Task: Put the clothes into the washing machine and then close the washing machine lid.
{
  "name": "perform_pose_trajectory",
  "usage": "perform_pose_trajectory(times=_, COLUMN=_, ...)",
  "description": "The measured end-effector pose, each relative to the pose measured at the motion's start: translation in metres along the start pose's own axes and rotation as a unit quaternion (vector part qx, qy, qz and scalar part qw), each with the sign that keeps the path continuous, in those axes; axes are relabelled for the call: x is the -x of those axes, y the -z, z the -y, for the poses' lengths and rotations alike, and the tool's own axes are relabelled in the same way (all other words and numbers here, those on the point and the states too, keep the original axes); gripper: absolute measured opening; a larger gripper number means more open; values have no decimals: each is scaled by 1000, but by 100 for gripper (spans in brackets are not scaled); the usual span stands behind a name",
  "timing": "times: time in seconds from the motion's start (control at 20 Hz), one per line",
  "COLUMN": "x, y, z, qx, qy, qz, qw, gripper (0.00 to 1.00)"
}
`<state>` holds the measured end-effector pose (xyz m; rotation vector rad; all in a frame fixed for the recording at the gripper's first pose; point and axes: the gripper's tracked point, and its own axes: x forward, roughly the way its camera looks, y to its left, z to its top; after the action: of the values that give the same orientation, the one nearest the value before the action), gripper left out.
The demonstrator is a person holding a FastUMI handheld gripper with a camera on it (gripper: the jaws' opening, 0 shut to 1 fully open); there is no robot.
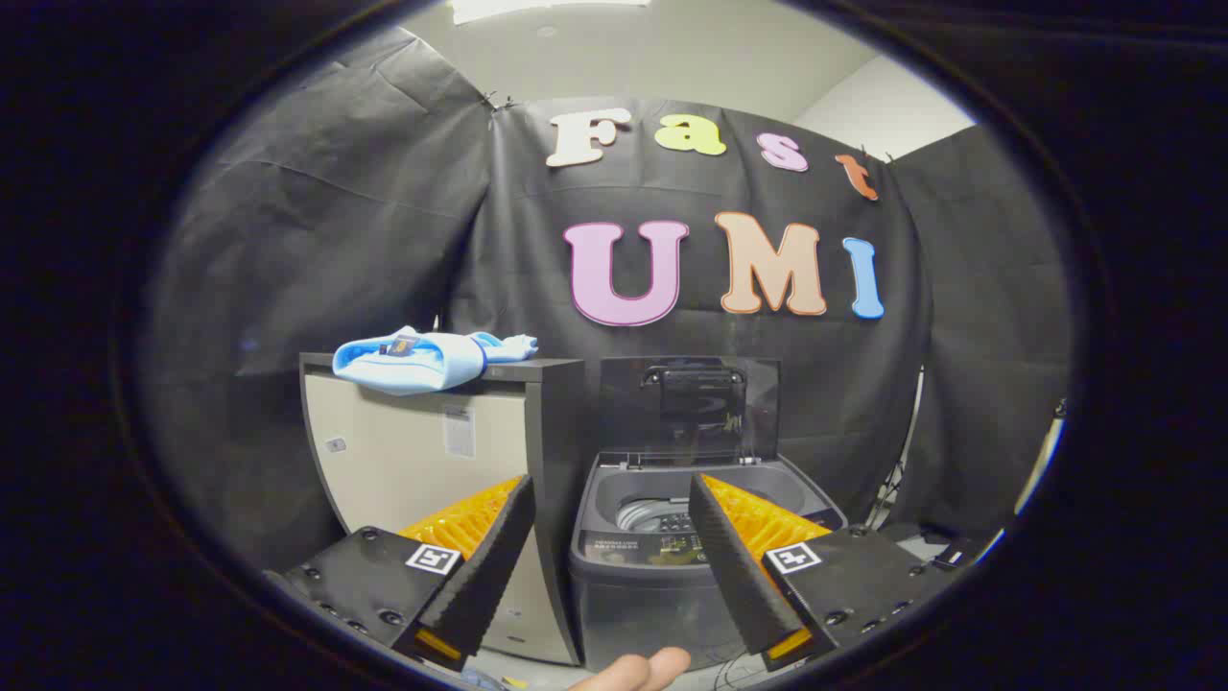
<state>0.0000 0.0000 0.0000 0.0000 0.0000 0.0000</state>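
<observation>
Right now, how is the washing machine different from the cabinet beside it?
The washing machine is lower and dark grey; the cabinet is taller, with a pale front. The machine's lid stands open; the cabinet's top carries the blue clothes. Both stand beyond the open, empty tool.

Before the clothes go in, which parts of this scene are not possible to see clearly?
- Washing machine drum, gripper view: the open jaws of the gripper and the front rim cover most of it.
- Blue clothes on the cabinet: bundled; number of pieces unclear.
- Lid: raised; hinge too dark.
- Control panel: markings too small.
</observation>
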Motion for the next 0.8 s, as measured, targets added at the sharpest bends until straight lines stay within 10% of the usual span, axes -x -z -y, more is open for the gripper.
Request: perform_pose_trajectory(times=0.8, x=1, y=-11, z=-12, qx=-20, qy=13, qz=-22, qw=999, gripper=100)
